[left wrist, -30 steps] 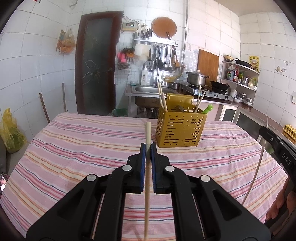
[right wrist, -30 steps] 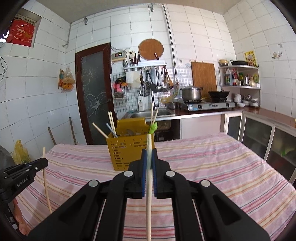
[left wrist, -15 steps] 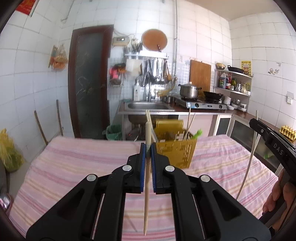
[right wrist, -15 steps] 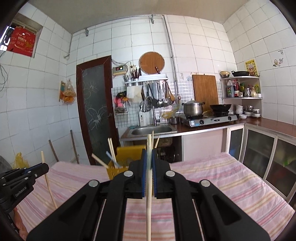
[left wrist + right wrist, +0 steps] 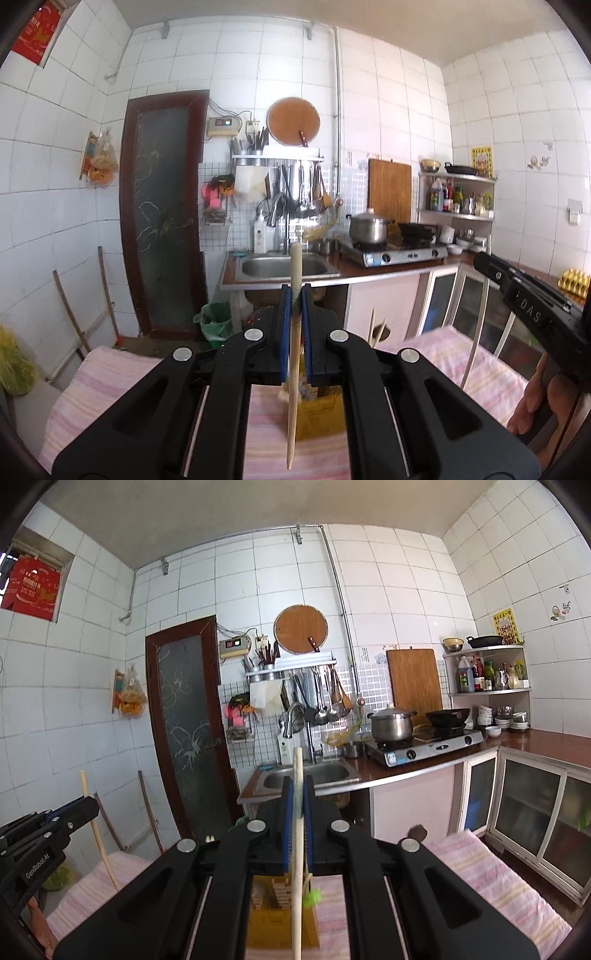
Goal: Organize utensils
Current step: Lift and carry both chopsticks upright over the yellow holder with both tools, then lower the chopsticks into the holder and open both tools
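Left tool (image 5: 294, 306) is clamped shut on a wooden chopstick (image 5: 293, 369), its blue pads (image 5: 283, 332) pressing the stick from both sides. That chopstick runs nearly upright through the grip, its blunt end rising above the fingertips and its thin end hanging down in front of the yellow utensil holder (image 5: 319, 415). Most of the holder is hidden behind the tool; it stands on the counter, which is covered by a pink striped cloth (image 5: 476, 369), and a couple of other chopstick ends (image 5: 373, 326) poke up from it beside the right finger.

Right tool (image 5: 298, 794) is likewise closed on a second chopstick (image 5: 297, 849), held nearly vertical between blue pads (image 5: 289, 823), with the lower end passing down over the yellow holder (image 5: 282, 923). A green utensil tip (image 5: 313, 896) shows at the holder's rim, just beside the held stick.

Each tool appears in the other's view: the right one at the right edge of the left wrist view, with fingers of the person's right hand (image 5: 535, 398) below it, and the left one at the lower left of the right wrist view, its chopstick slanting across the cloth near the counter's left edge.

Behind the counter are a steel sink (image 5: 306, 773), a gas stove (image 5: 424, 746) carrying a steel pot (image 5: 392, 723), and a dark-framed door (image 5: 162, 214).
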Available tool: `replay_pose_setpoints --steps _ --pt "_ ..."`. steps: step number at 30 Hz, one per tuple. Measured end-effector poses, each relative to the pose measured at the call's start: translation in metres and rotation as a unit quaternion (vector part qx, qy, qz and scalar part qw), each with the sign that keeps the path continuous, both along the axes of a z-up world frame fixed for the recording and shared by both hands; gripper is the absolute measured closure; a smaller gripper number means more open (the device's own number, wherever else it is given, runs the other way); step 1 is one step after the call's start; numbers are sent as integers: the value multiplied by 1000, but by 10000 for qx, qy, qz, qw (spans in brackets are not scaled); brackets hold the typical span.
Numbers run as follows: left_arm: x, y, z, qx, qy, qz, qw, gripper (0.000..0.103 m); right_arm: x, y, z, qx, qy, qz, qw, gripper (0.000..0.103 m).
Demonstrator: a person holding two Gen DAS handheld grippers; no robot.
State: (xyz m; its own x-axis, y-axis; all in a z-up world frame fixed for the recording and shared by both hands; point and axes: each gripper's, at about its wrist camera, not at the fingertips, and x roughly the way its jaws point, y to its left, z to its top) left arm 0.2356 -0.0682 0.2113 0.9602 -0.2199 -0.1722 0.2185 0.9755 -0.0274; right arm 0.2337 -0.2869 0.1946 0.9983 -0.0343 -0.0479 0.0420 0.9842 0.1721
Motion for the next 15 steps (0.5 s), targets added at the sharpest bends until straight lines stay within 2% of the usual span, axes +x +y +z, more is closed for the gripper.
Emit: replay_pose_setpoints --steps 5,8,12,15 --pt "34 -13 8 -67 -108 -80 9999 99 30 -10 11 130 -208 -43 9997 97" --pt "56 -19 8 -234 -138 -116 9996 99 46 -11 8 198 -299 -62 9993 97" --pt "74 -24 2 -260 -342 -122 9990 99 64 -8 -1 228 -522 -52 9984 97" --pt "92 -26 -10 -429 -229 -171 9987 99 79 -5 -16 255 -652 -97 9975 97"
